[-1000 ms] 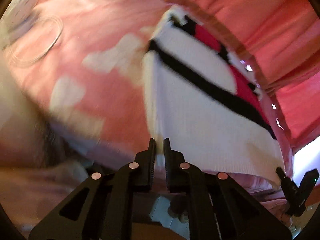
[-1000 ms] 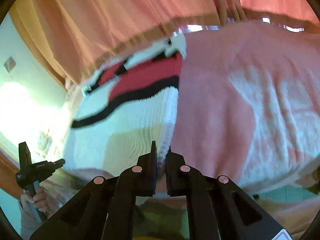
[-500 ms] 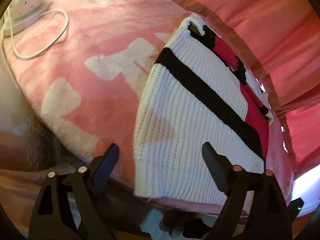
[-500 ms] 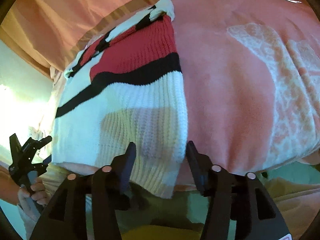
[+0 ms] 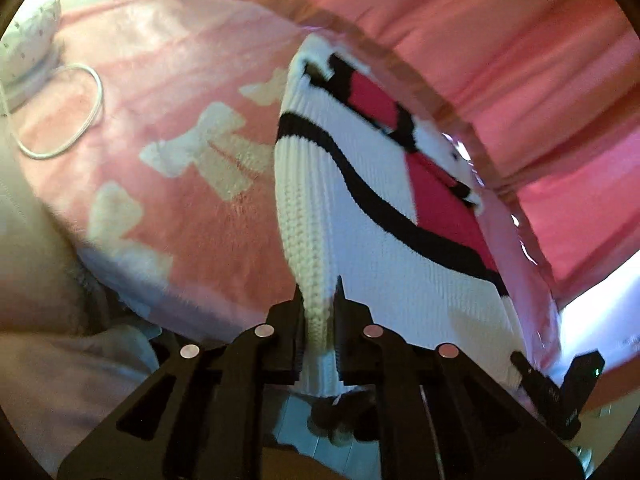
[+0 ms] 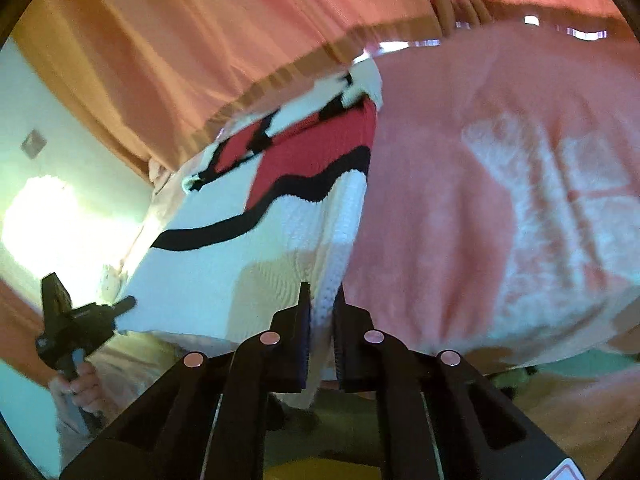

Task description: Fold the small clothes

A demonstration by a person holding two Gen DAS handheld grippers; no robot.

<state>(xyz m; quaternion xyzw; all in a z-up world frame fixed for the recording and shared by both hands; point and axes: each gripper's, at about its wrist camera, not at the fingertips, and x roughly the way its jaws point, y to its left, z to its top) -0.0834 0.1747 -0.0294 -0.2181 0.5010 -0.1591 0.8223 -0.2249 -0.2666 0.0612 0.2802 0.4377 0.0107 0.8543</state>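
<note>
Sweater (image 5: 400,264) corners are in my two claws, one near corner in each, and I hold them so because the lower edge must travel as one straight line when I fold it. My left claw (image 5: 318,304) has just been closing and now it is clamped on the white ribbed hem at the left near corner; the knit stands up between the jaws. My right claw (image 6: 321,300) has also just been closing and it pinches the right near corner of the same hem in the same way.

From the claws outward, the white part of the sweater rises a little from the bed, stretched between the two grips, and a black stripe crosses it. The far part, with the red panel and the black-and-white neck, lies flat on the pink blanket (image 5: 192,220), close to the pink curtain (image 5: 500,60) at the far side of the bed. I think this far part stays down on purpose, as the anchor, so the near half can go over it.

In the right wrist view I see my left hand (image 6: 78,388) on its handle, at the other corner. A white cable (image 5: 80,120) and a spotted white cushion (image 5: 28,44) lie well apart to the left on the bed, out of the fold's way.

My judgement: the fold has begun only, and the corners must go level or the hem lands crooked.
</note>
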